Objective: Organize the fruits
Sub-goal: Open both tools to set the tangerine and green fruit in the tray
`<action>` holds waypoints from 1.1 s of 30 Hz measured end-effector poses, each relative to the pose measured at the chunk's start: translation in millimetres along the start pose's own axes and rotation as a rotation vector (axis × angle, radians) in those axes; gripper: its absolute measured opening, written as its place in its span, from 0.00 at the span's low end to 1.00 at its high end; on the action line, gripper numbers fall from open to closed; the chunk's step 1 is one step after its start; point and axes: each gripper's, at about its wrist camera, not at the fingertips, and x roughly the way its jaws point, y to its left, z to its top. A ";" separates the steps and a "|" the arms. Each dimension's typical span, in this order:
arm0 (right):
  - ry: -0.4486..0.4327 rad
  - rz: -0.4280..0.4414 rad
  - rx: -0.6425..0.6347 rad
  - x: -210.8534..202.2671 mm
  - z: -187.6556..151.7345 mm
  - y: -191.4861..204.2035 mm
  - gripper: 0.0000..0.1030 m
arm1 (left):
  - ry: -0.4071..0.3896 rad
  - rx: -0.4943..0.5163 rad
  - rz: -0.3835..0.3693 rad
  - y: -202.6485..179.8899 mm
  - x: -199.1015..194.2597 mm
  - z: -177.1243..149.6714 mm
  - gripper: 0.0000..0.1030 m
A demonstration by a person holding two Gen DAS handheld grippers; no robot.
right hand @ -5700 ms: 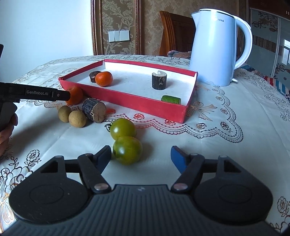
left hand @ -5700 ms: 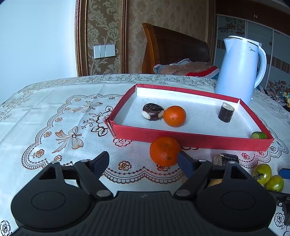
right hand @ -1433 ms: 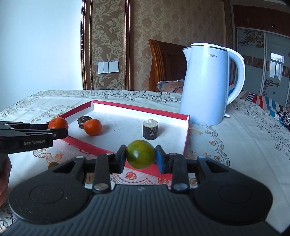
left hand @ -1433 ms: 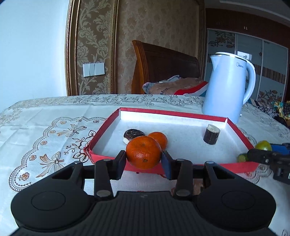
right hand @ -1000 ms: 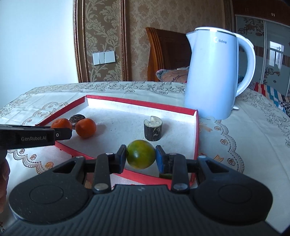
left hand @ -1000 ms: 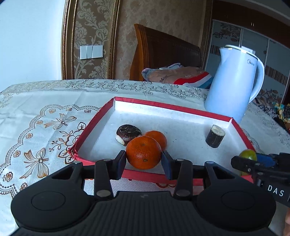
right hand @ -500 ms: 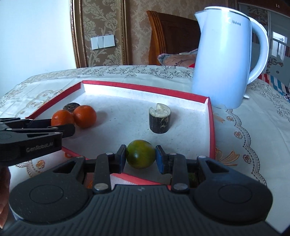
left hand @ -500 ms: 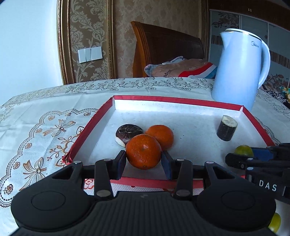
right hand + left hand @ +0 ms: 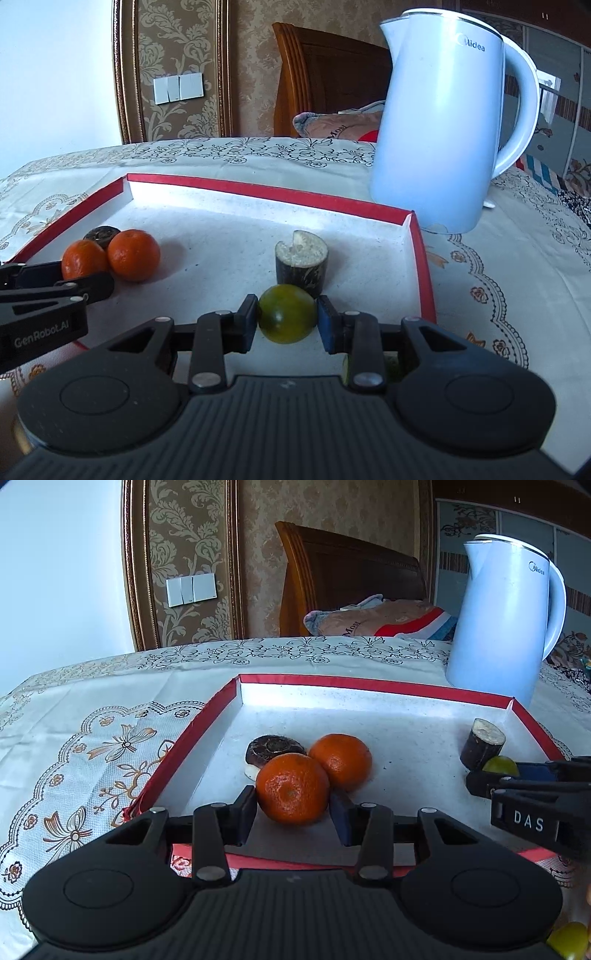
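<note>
The left gripper (image 9: 293,808) pinched a round orange tangerine (image 9: 292,789) inside the shallow red-walled tray (image 9: 369,684), touching a second tangerine (image 9: 341,760). The right gripper (image 9: 287,325) pinched a round green fruit (image 9: 287,318) just before a dark cut stalk piece (image 9: 302,263).

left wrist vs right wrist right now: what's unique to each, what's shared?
Left wrist only: the left tool shut on an orange, and a yellow-green fruit at the bottom right edge.
Right wrist only: the right tool shut on a green fruit.
Both: red tray, second orange, dark stalk piece, white kettle.
</note>
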 end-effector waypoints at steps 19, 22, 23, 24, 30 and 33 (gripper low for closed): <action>0.001 -0.018 0.036 -0.7 -1.6 -5.6 0.56 | 0.014 -0.003 0.012 -0.3 8.3 0.5 0.50; -0.008 -0.026 0.034 -2.8 -2.2 -5.2 0.64 | 0.010 -0.004 0.007 0.1 7.2 -0.1 0.70; -0.010 -0.029 0.032 -3.4 -2.3 -4.9 0.66 | -0.001 -0.005 0.011 0.4 5.2 -0.5 0.70; -0.013 -0.032 0.029 -4.0 -2.3 -4.5 0.67 | -0.007 -0.006 0.010 0.8 4.1 -0.6 0.70; -0.016 -0.031 0.022 -7.2 -3.5 -5.1 0.71 | -0.003 -0.015 -0.002 3.6 3.2 -1.1 0.70; -0.021 -0.031 0.016 -9.5 -4.2 -4.3 0.71 | -0.009 -0.023 -0.013 5.8 0.8 -1.4 0.70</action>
